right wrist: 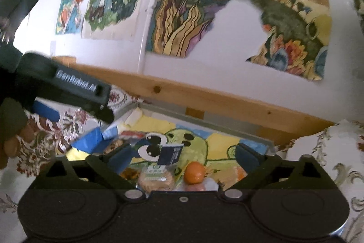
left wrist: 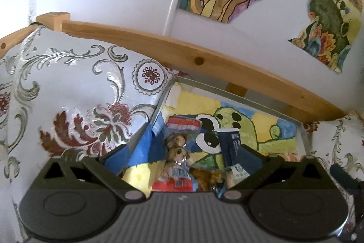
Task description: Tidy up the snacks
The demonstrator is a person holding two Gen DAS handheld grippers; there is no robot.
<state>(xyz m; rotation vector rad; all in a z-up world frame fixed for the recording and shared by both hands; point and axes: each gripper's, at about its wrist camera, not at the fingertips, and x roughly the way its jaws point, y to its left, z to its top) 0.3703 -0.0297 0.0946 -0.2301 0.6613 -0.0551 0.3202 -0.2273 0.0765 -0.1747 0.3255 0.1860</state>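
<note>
Left claw (left wrist: 184, 152) gapes wide over the clear, red-topped cookie packet (left wrist: 178, 152) between its fingers. Right claw (right wrist: 182, 152) spreads wide too, round orange tangerine (right wrist: 194, 172) and clear-wrapped round biscuit (right wrist: 156, 179) just ahead.

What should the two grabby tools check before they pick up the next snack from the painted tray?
1. Left tool open: ok, fingers spread with nothing between them.
2. Right tool open: ok, fingers apart and empty.
3. Snacks in sight: ok. Cookie pack, dark blue packet, orange and round cracker pack lie on the painted tray.
4. Orange clear to grab: ok, nothing on top of it.
5. Tools apart: ok, left tool body sits far to the side in the right view.
6. Where snacks should go: cannot tell.
</note>
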